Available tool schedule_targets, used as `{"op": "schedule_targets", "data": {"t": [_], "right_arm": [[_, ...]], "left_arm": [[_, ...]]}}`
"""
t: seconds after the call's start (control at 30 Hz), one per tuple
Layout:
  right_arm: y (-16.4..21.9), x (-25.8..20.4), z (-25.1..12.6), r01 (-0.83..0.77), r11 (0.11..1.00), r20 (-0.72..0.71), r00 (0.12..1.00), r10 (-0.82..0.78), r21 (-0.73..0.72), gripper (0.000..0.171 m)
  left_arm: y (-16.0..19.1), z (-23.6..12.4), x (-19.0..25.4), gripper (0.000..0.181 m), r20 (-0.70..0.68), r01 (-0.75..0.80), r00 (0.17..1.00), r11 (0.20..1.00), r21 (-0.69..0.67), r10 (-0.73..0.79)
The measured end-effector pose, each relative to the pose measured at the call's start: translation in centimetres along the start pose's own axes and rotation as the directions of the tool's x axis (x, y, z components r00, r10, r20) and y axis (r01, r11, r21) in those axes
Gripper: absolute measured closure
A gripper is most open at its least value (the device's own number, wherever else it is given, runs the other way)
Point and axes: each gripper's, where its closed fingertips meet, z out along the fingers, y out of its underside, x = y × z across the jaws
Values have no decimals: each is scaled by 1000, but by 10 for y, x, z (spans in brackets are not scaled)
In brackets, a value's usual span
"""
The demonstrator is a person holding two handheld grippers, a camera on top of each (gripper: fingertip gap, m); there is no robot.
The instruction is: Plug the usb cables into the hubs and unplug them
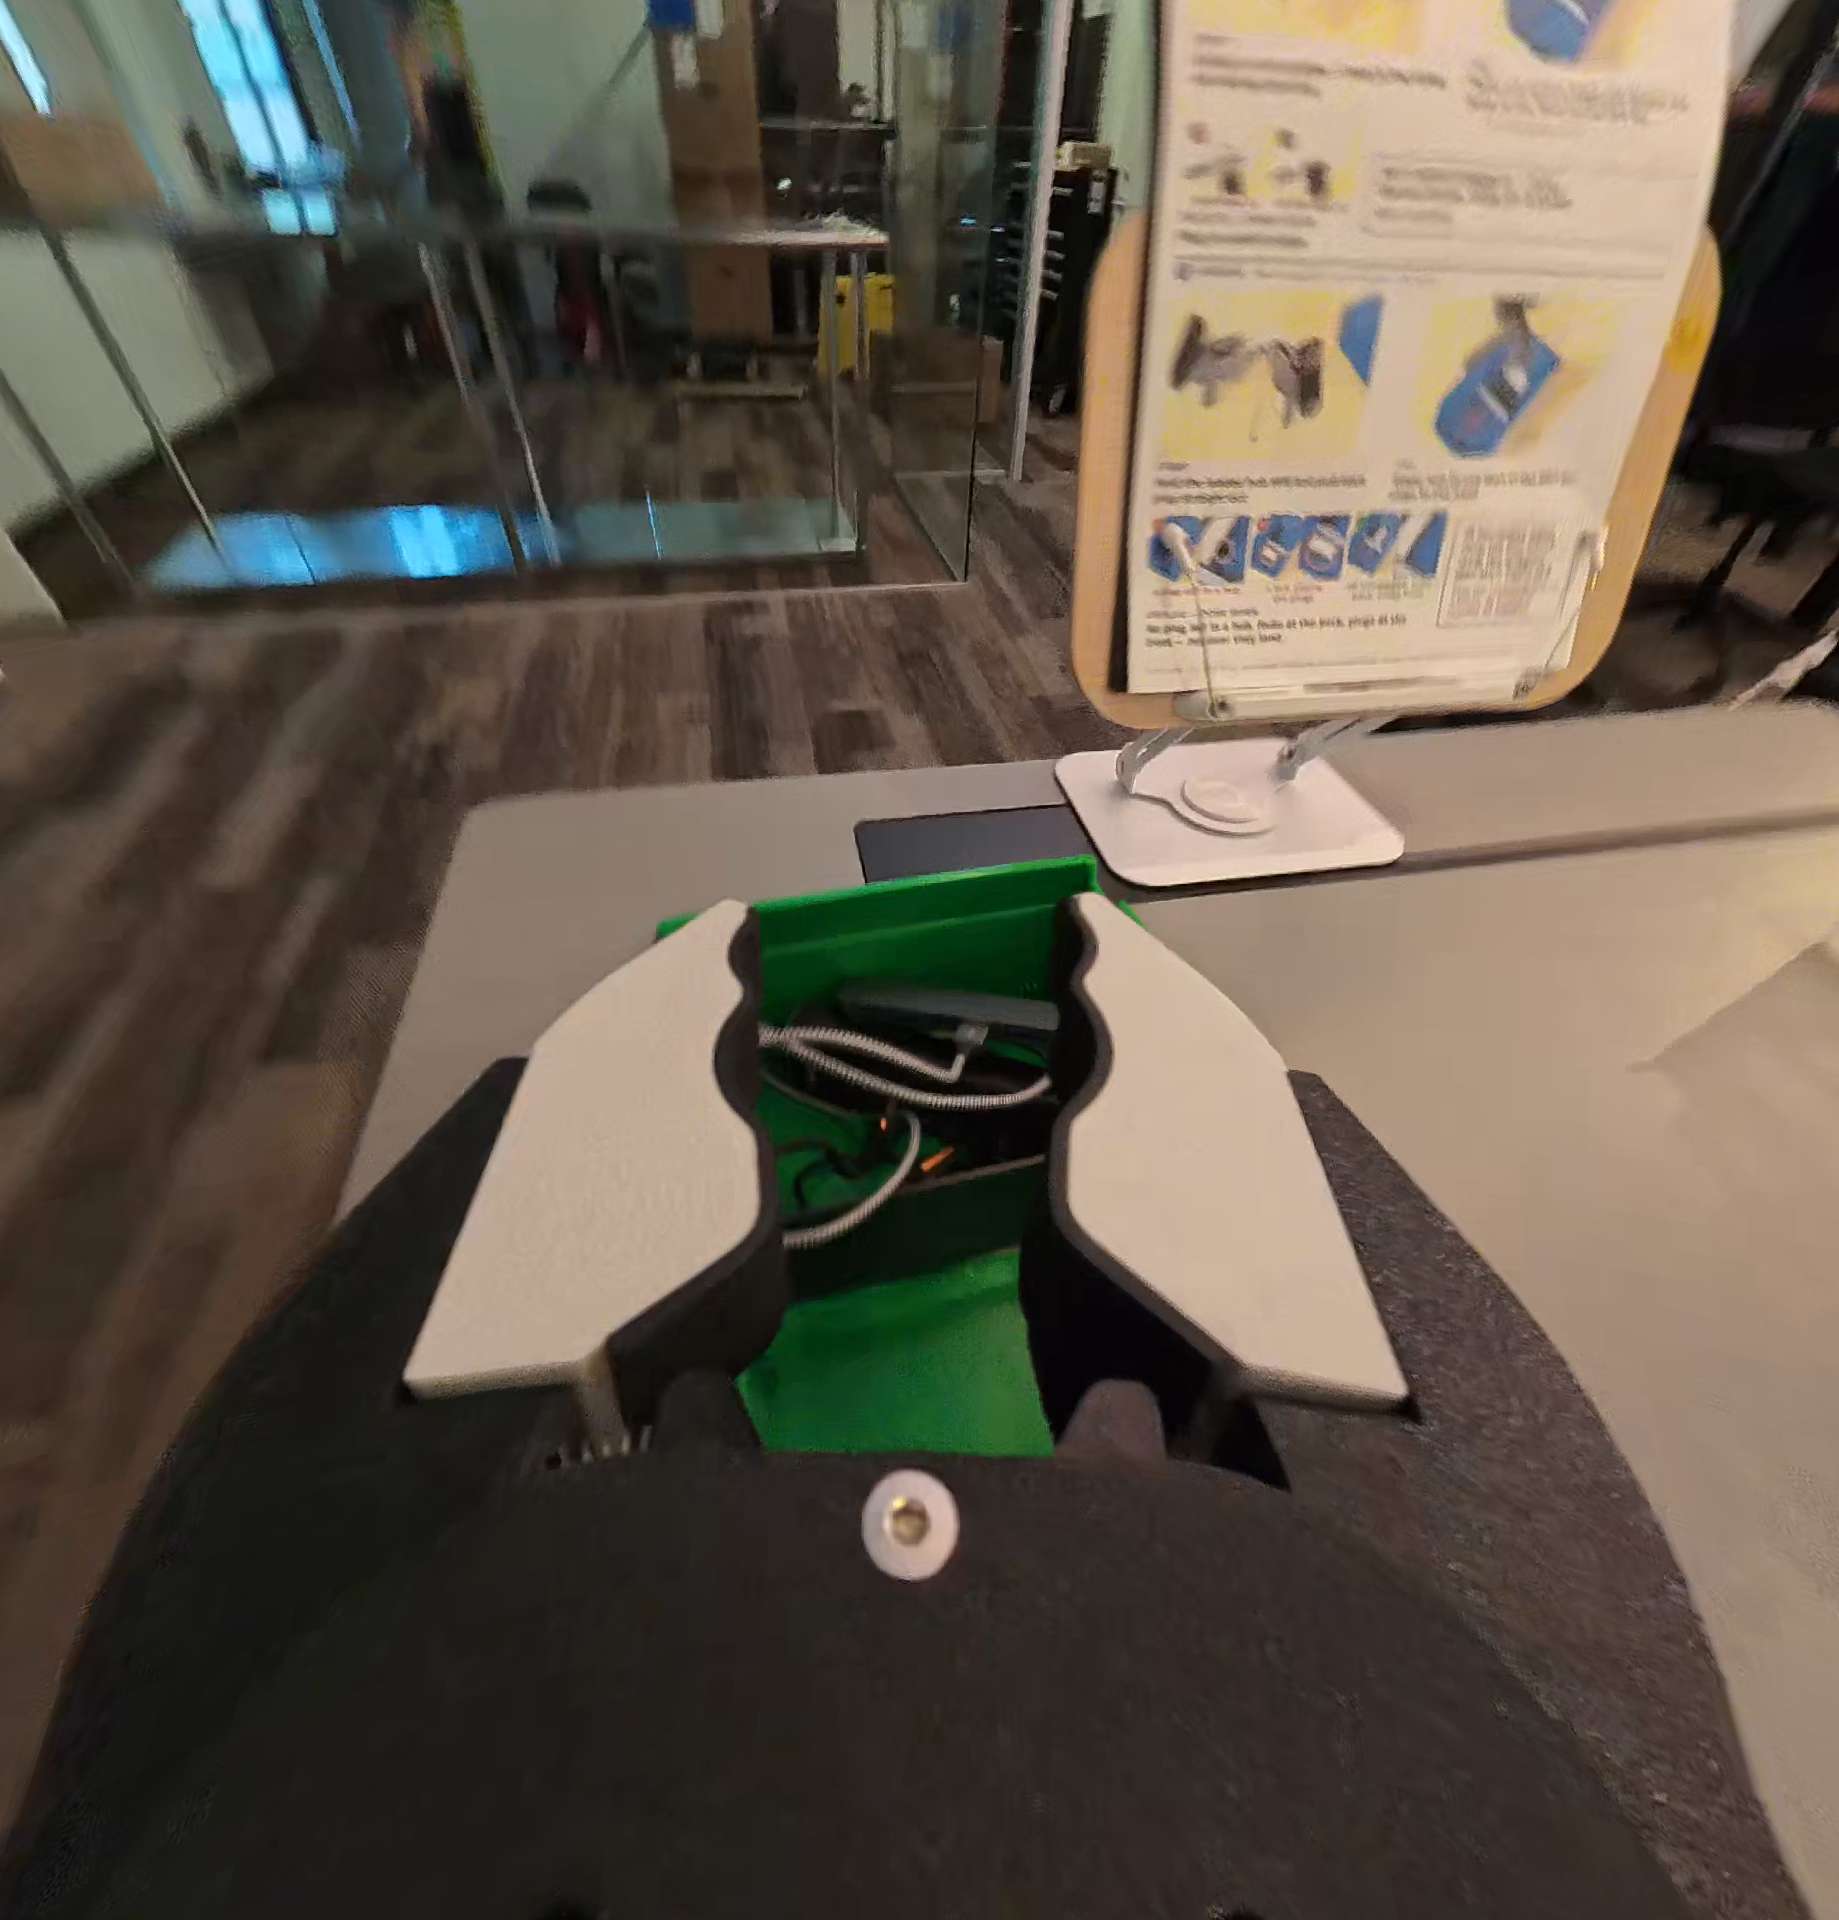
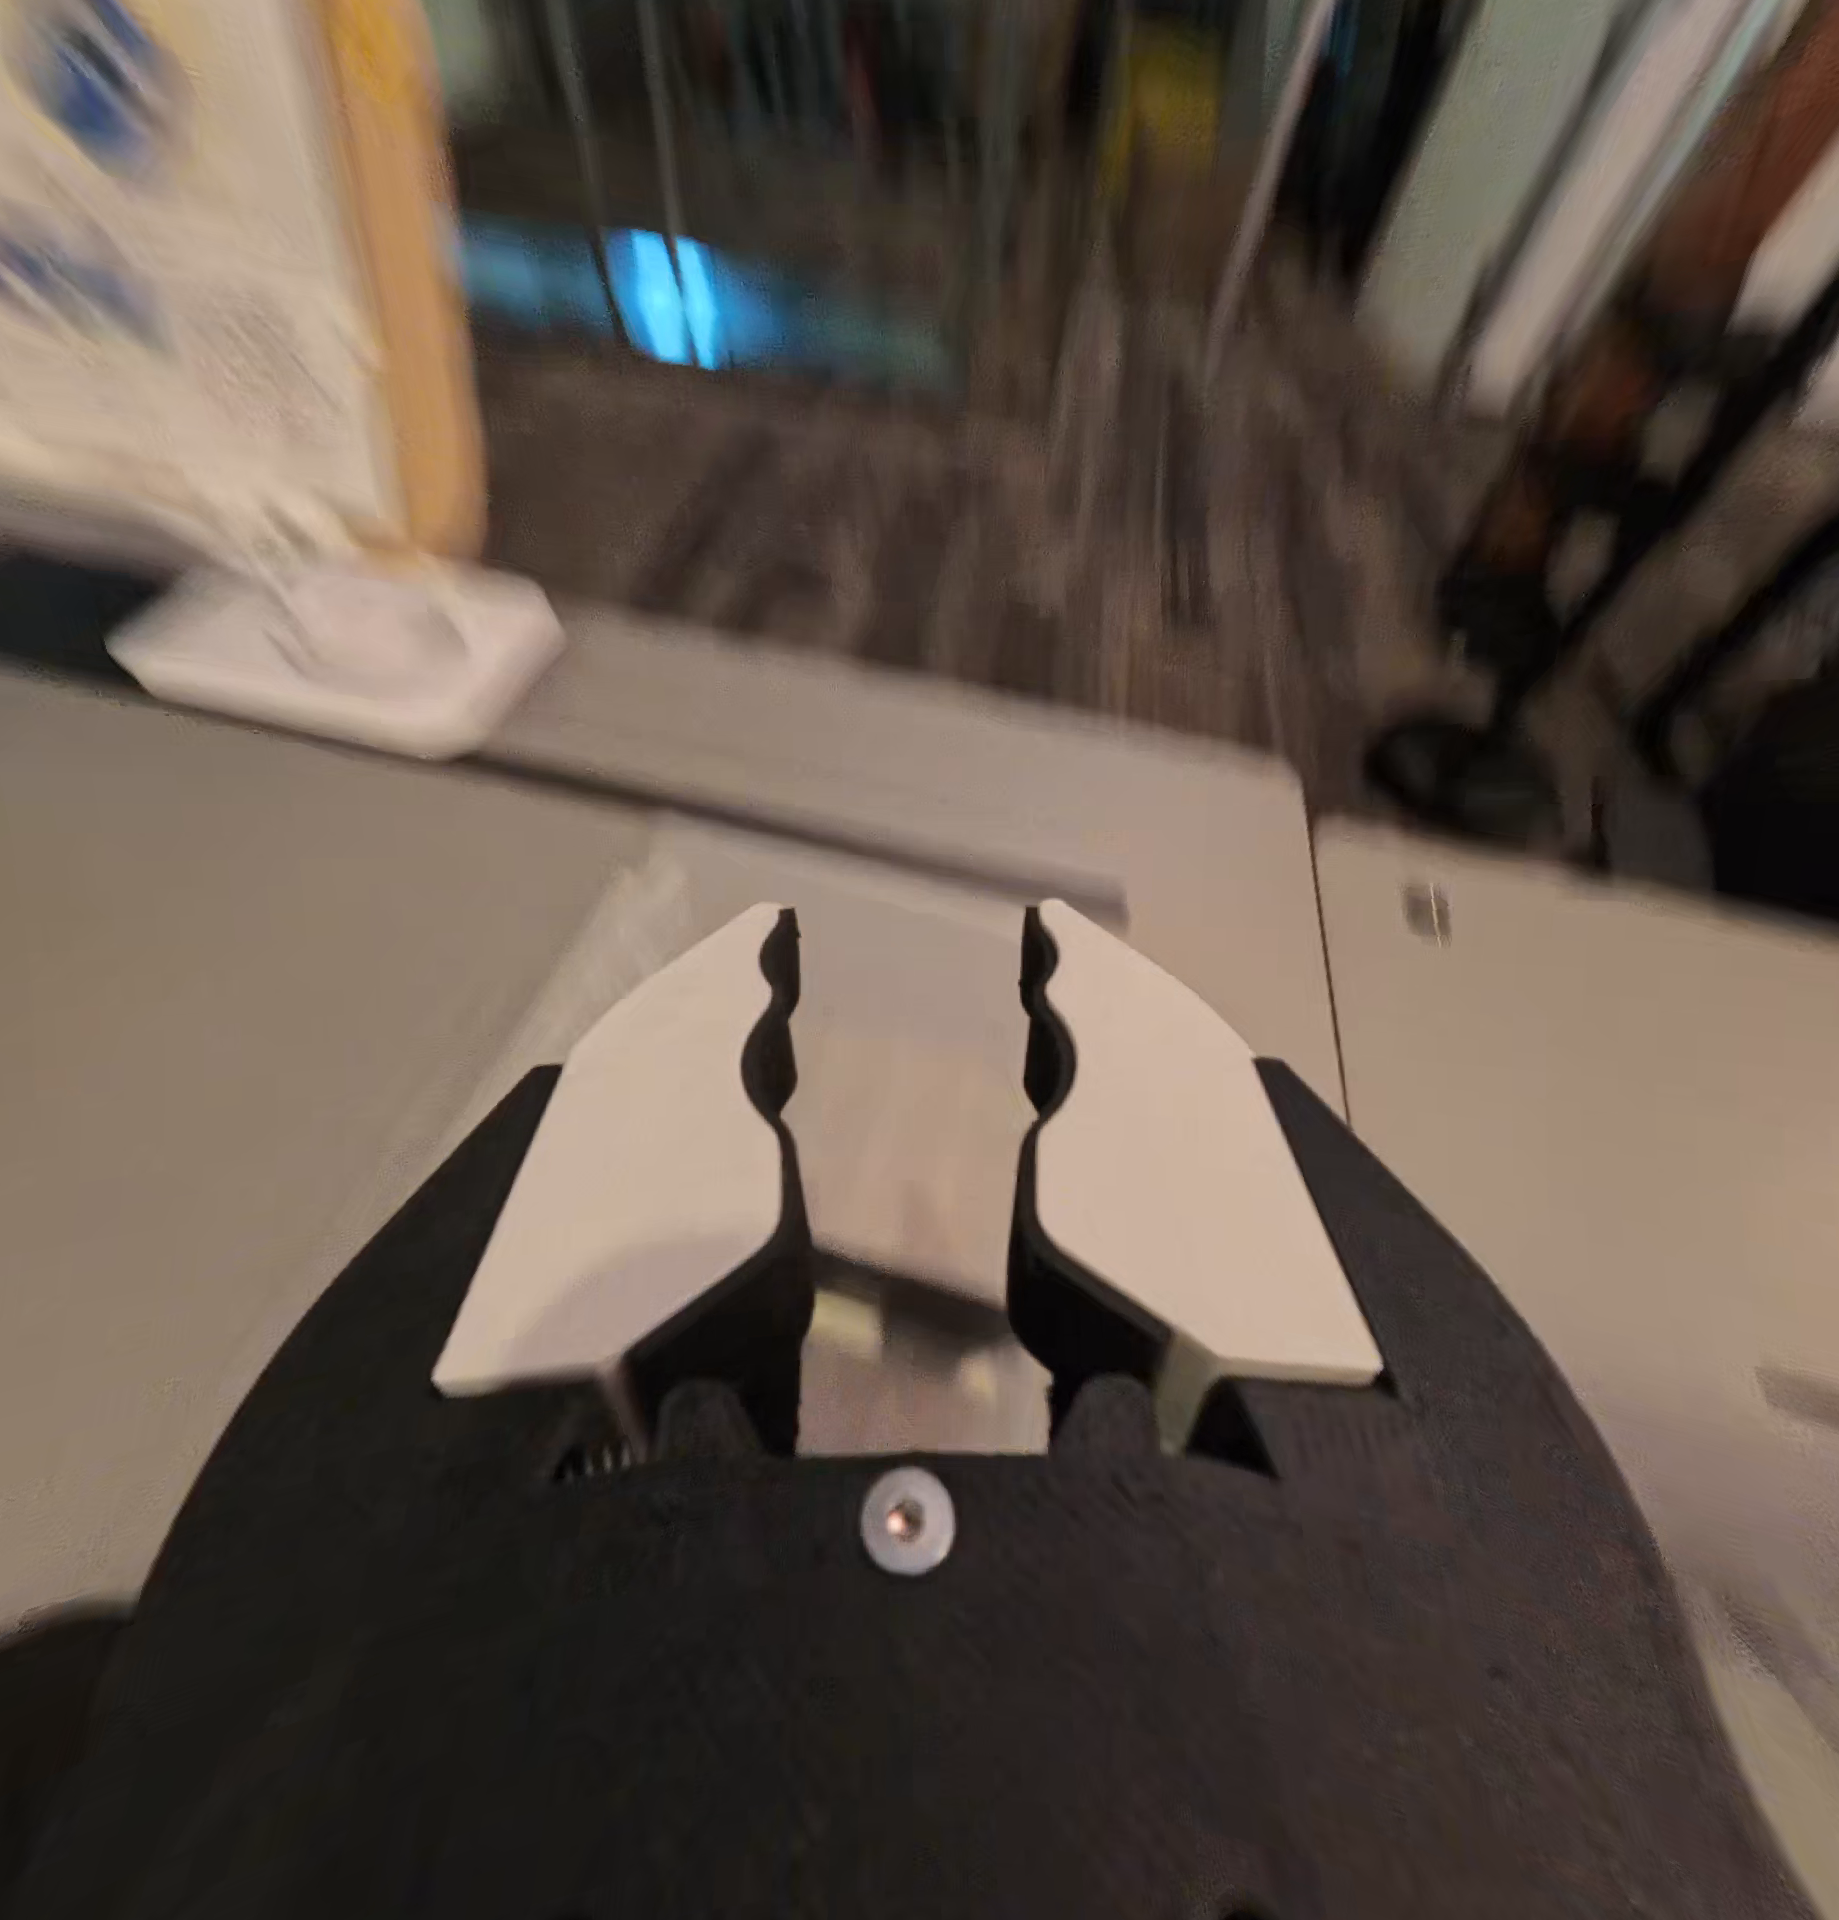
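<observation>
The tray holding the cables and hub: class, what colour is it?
Bright green tray, clearest in the left wrist view, between the open left gripper.

Count, both views. Hand-held grippers: 2, the left hand-held gripper [image 1: 910,920] and the right hand-held gripper [image 2: 910,920], each with 2 fingers. Green tray [image 1: 894,1361]: 1. Grey hub [image 1: 946,1006] in it: 1 visible. Braided silver cables [image 1: 894,1070]: at least 2 strands, tangled, exact count unclear. Paper stand [image 1: 1232,821] on the desk [image 1: 1466,1091]: 1, holding 1 instruction sheet [image 1: 1414,343]. Dark pad [image 1: 962,836]: 1.
</observation>
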Motion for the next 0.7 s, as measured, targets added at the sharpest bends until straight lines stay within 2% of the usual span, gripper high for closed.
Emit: {"op": "schedule_targets", "data": {"t": [0.03,0.1,0.13,0.2,0.33,0.43,0.53,0.6,0.7], "right_arm": [[-32,-22,-10,17,987,30,999,-22,159,129],[-85,-67,-35,51,889,63,994,-90,456,130],[-104,-85,-45,74,830,48,992,-120,552,131],[-126,-117,-50,120,772,28,984,-176,625,134],[-131,-168,-32,94,774,148,960,-237,626,127],[-118,-198,-15,-39,800,372,898,-234,598,124],[-110,-202,4,-163,866,536,834,-135,472,119],[-104,-195,13,-196,882,558,825,-89,429,119],[-100,-177,21,-209,881,509,860,-42,426,122]], "left_arm": [[3,12,10,124,8,-86,996,996,-30,86],[17,35,21,122,35,-241,968,963,-121,247],[25,46,26,120,32,-299,951,940,-161,308],[41,67,40,118,-18,-361,931,909,-209,366],[70,103,67,120,-151,-459,888,855,-243,434],[93,118,65,119,-200,-577,816,751,-320,542],[107,129,67,121,-249,-665,744,654,-360,620],[115,136,72,121,-288,-701,711,608,-373,642],[128,145,71,118,-318,-718,689,555,-420,651]]}}
